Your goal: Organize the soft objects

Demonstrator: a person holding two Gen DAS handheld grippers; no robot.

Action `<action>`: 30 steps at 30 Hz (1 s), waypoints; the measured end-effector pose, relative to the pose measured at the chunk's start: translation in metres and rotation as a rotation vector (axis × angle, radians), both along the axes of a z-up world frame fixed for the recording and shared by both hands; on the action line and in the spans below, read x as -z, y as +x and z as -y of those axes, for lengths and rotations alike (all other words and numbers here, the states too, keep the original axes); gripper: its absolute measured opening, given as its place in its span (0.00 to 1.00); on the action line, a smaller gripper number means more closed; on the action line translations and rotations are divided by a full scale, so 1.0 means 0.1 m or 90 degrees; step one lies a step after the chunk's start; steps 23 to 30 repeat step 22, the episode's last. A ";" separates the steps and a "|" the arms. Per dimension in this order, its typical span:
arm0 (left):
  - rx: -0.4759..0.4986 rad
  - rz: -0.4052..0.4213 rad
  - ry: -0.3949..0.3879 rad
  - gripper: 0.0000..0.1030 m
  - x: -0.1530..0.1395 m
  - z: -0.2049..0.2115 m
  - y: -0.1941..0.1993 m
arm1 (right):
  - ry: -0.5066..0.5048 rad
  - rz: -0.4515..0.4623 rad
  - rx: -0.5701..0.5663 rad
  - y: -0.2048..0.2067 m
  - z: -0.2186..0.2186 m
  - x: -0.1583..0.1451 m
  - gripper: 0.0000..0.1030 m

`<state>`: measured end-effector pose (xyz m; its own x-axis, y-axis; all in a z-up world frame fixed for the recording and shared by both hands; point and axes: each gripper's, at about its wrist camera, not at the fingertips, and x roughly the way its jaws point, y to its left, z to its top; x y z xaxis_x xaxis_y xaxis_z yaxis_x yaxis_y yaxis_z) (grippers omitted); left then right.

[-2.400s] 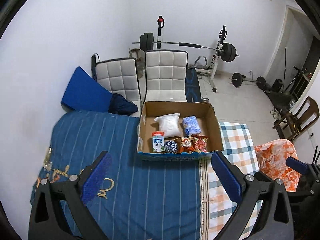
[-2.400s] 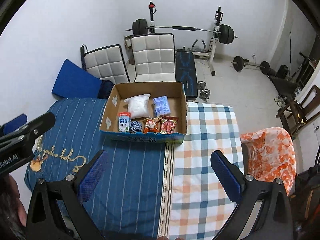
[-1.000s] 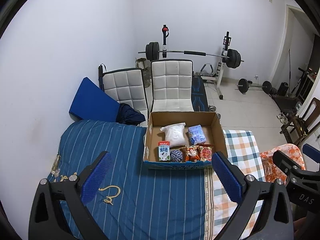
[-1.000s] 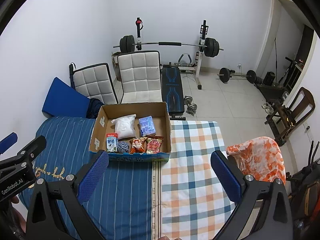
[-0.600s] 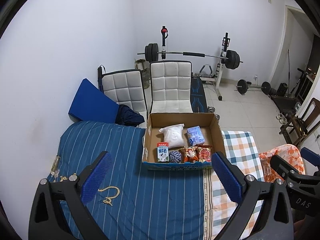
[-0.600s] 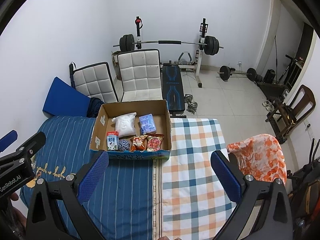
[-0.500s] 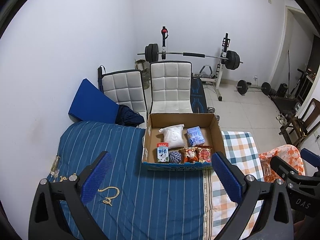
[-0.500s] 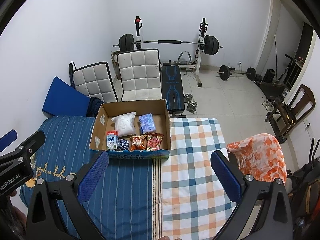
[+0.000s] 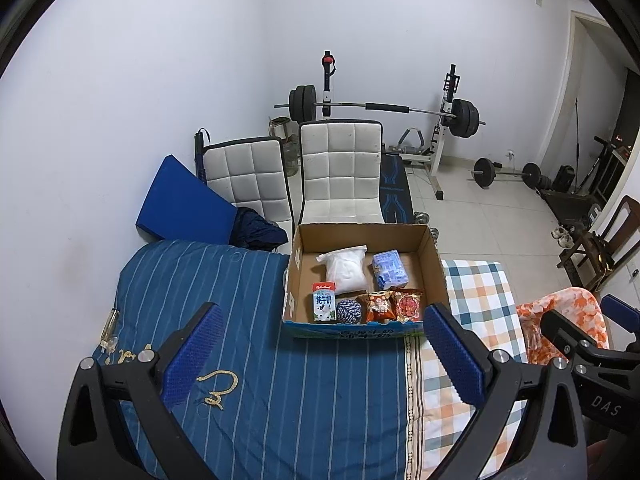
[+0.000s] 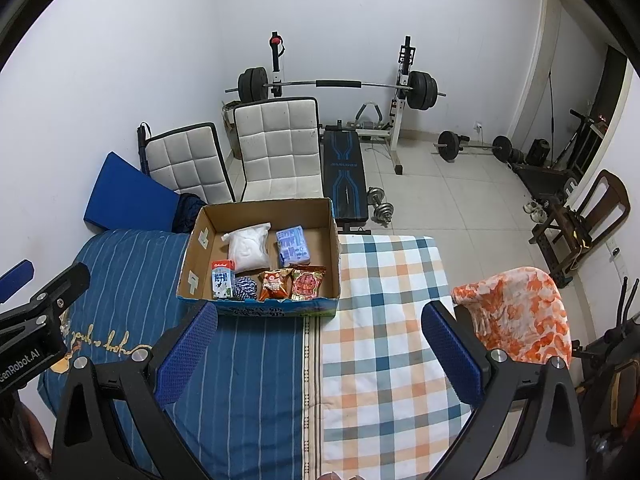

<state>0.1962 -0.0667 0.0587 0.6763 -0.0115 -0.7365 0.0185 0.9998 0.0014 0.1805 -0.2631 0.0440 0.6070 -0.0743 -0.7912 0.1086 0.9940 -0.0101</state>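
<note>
A cardboard box (image 9: 436, 256) sits on the bed and also shows in the right wrist view (image 10: 334, 236). It holds a white soft bag (image 9: 346, 270), a blue packet (image 9: 389, 272), a milk carton (image 9: 323, 302), a blue-white yarn ball (image 9: 349, 311) and two red snack bags (image 9: 394, 305). My left gripper (image 9: 320, 356) is open and empty, held well back above the blue striped cover (image 9: 192, 288). My right gripper (image 10: 320, 354) is open and empty above the seam to the checked cover (image 10: 384, 300).
An orange-white cloth (image 10: 520, 312) drapes over something right of the bed. Two white chairs (image 10: 276, 148) and a blue pad (image 10: 128, 196) stand behind the box. A weight bench (image 10: 344, 168), barbell rack (image 10: 336, 84) and a wooden chair (image 10: 580, 216) fill the floor beyond.
Both grippers have drawn back and up from the box, which now looks smaller and farther. In the last half second almost nothing moves. Both stay open.
</note>
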 end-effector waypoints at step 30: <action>0.004 -0.007 0.001 1.00 0.07 -0.01 -0.02 | -0.005 0.006 0.017 0.02 0.11 -0.11 1.00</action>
